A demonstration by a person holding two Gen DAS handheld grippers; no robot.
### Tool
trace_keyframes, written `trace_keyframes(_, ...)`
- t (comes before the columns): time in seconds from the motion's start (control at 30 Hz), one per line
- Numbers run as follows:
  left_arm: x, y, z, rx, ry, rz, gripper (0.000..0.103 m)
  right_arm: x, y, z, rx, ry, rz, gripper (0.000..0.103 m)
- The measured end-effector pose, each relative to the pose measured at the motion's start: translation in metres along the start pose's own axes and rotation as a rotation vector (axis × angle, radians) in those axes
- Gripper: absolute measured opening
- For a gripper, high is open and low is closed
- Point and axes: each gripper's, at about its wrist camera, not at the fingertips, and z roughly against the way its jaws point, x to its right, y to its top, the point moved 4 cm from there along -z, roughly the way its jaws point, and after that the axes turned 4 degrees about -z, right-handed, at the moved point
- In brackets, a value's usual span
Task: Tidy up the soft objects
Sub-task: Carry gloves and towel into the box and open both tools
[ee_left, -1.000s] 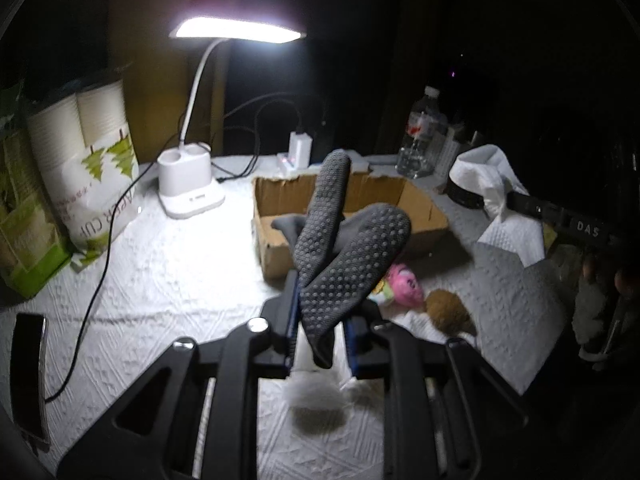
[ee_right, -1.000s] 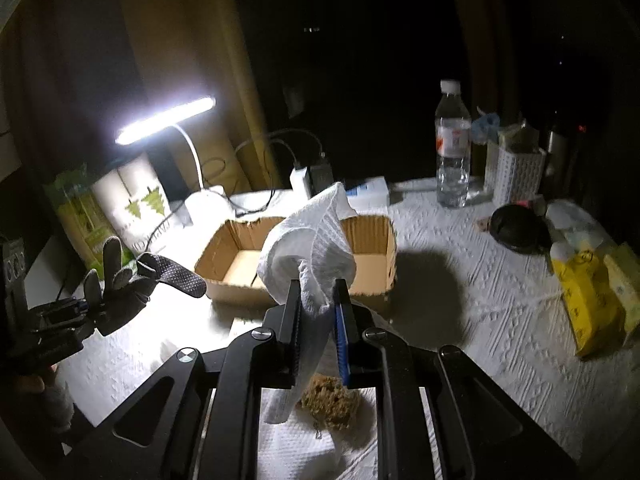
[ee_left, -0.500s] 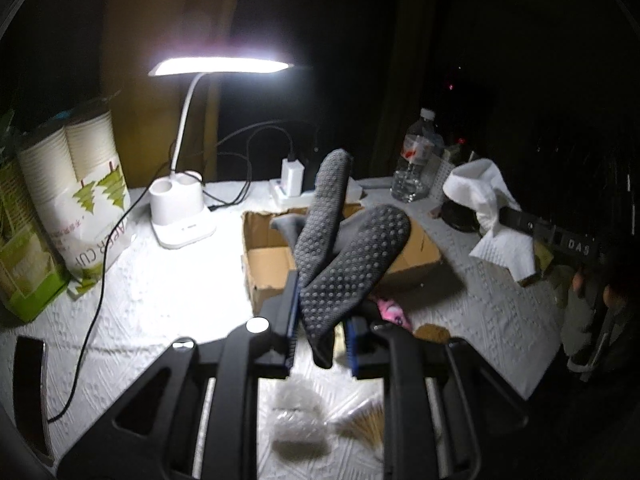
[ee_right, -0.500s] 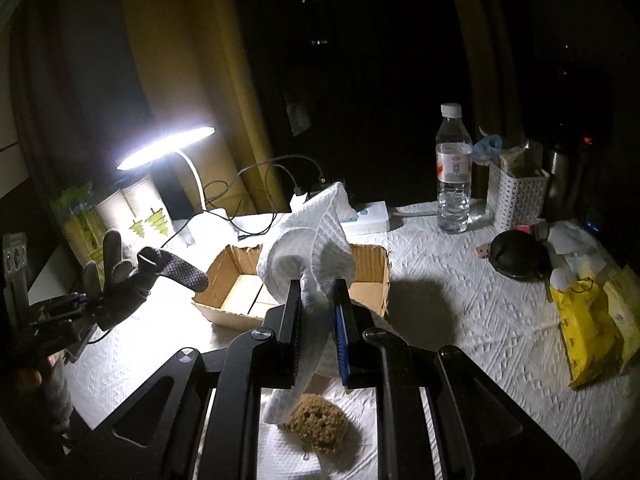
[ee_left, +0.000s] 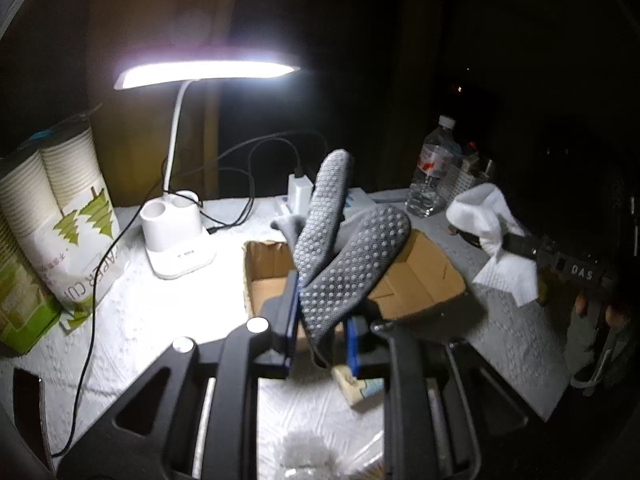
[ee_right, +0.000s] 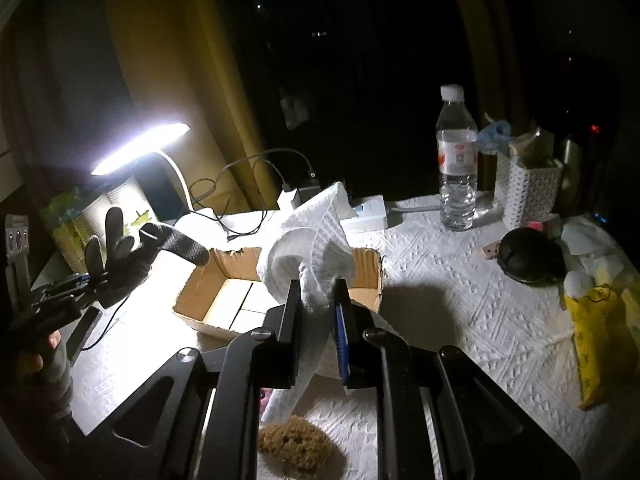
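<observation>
Left wrist view: your left claw (ee_left: pixel 320 336) is clamped on one dotted grey glove (ee_left: pixel 348 256), held above the box (ee_left: pixel 436 280). Your right claw (ee_right: pixel 318 336) pinches one white tissue (ee_right: pixel 312 244) just short of the box's near wall. One box, seemingly empty, so nothing looks sorted yet. One brown sponge (ee_right: pixel 296 446) lies on the desk (ee_right: pixel 460 320); both held items need dropping in.

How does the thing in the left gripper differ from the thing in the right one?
The glove is dark grey and studded with pale grip dots; the paper towel is white and embossed. The glove's fingers stand up stiffly and splayed, while the paper towel is crumpled with a tail hanging below the jaws. Both are soft, clamped and held near the cardboard box.
</observation>
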Motion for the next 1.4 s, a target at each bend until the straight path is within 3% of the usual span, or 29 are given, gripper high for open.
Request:
trace_keyframes(0.3,-0.015,0.002,-0.035,-0.016,0.001,0.034,0.019,0.001,0.006,-0.041,-0.067,0.03,-0.013,0.016)
trace_keyframes(0.67,-0.031,-0.01,-0.085,-0.086,-0.006,0.066,0.019,0.015,0.002,-0.096,-0.144,-0.021,-0.016,0.016)
trace_keyframes(0.93,-0.027,-0.02,-0.107,-0.14,0.026,0.026,0.02,0.02,-0.015,-0.131,-0.208,-0.136,0.029,0.016)
trace_keyframes(1.17,-0.034,-0.03,-0.123,-0.194,0.082,0.025,0.022,0.011,-0.023,-0.131,-0.202,-0.251,0.138,0.016)
trace_keyframes(1.23,-0.032,-0.029,-0.123,-0.199,0.085,0.021,0.024,0.01,-0.023,-0.127,-0.195,-0.256,0.146,0.02)
trace_keyframes(1.3,-0.031,-0.029,-0.123,-0.201,0.103,0.012,0.027,0.008,-0.02,-0.117,-0.171,-0.256,0.153,0.038)
trace_keyframes(1.4,-0.031,-0.028,-0.119,-0.199,0.114,0.011,0.029,0.007,-0.014,-0.101,-0.115,-0.284,0.181,0.048)
